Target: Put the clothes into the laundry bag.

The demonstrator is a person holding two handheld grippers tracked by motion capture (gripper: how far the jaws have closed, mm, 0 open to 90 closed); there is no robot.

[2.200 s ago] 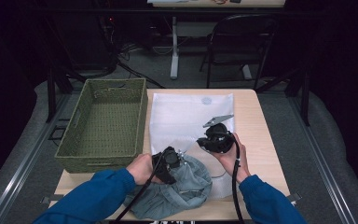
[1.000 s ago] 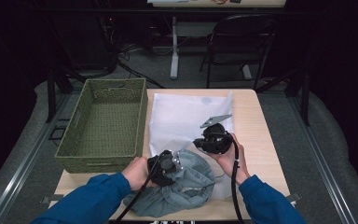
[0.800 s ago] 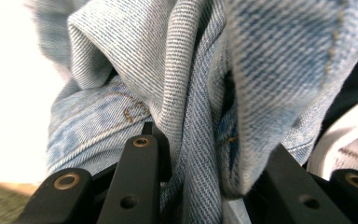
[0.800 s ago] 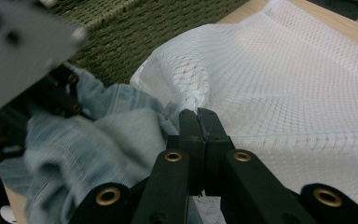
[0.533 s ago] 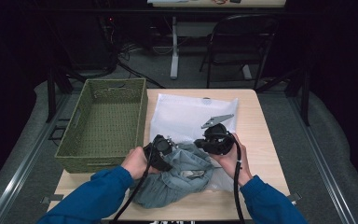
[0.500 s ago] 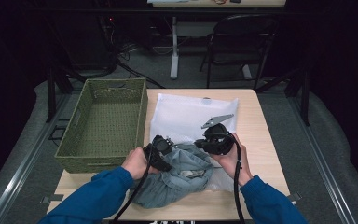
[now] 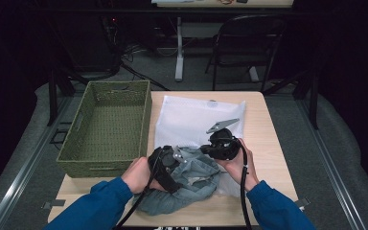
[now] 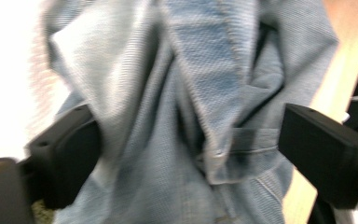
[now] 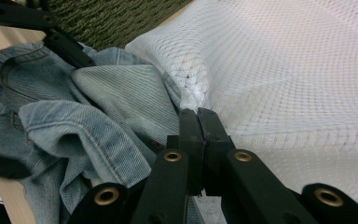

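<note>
The jeans (image 7: 184, 184) lie bunched at the lower middle of the high view, their upper end just at the mouth of the white mesh bag (image 7: 196, 120), which stretches away toward the top of the frame; so the denim has to travel up-frame, along the bag's long axis, to go in. The right gripper (image 9: 198, 116) is pinched tight on the bag's gathered edge, holding the mouth where the denim meets it. The left gripper (image 8: 186, 154) sits over the jeans at lower centre; its jaws have just been opening and now stand wide, with folds of denim between them but not pressed by them. That hand is the nearer one to the bulk of the cloth. The green basket (image 7: 108, 124) stands at the left, just beside the bag, clear of the path. The loose, crumpled folds could snag at the bag's narrow, held edge.
</note>
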